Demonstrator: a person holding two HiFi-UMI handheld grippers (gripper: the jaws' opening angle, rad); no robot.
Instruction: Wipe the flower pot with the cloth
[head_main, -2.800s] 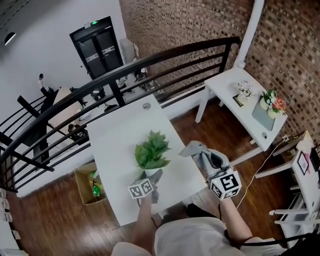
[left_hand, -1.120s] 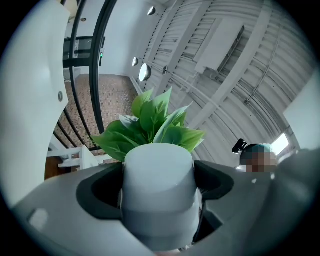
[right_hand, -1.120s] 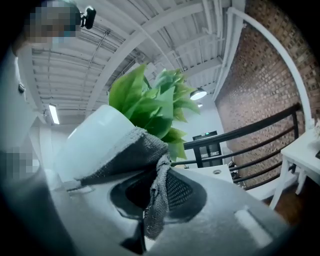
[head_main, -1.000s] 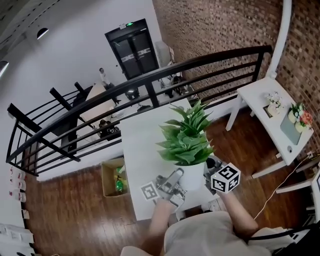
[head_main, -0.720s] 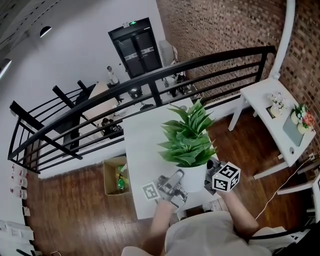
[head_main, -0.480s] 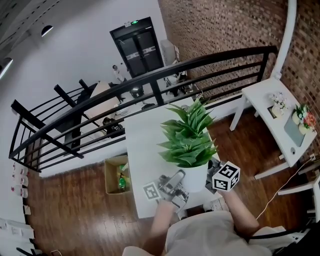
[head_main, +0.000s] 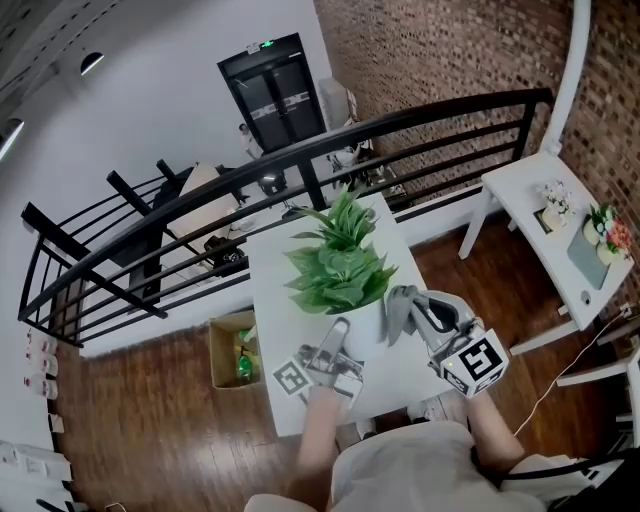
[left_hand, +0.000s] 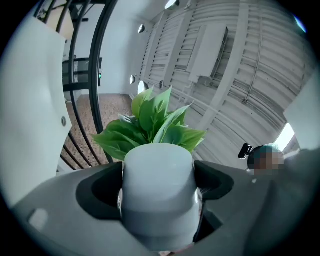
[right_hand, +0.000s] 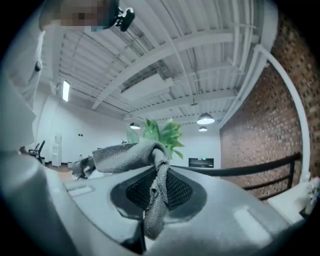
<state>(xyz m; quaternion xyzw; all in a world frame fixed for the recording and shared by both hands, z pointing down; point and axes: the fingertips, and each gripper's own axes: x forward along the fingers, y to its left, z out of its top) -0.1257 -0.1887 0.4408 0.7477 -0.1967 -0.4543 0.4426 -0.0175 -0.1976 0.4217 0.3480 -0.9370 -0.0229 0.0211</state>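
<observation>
A white flower pot (head_main: 364, 325) with a green leafy plant (head_main: 338, 265) hangs above the white table (head_main: 290, 250), tilted. My left gripper (head_main: 347, 334) is shut on it; in the left gripper view the pot (left_hand: 157, 165) fills the gap between both jaws of that gripper (left_hand: 158, 202), with leaves (left_hand: 152, 120) above. My right gripper (head_main: 420, 314) is just right of the pot, shut on a grey cloth (head_main: 398, 306). In the right gripper view the cloth (right_hand: 132, 152) is pinched in the right gripper (right_hand: 156, 190) and droops over it, with the leaves (right_hand: 162, 132) beyond.
A black metal railing (head_main: 300, 165) runs behind the table. A cardboard box (head_main: 226, 352) with a green bottle stands on the wooden floor to the left. A second white table (head_main: 530, 215) with small flower pots is at the right, by the brick wall.
The pot and plant have moved left and farther from the camera. The right gripper came out from beside the pot's lower right and rose, so the cloth now shows.
</observation>
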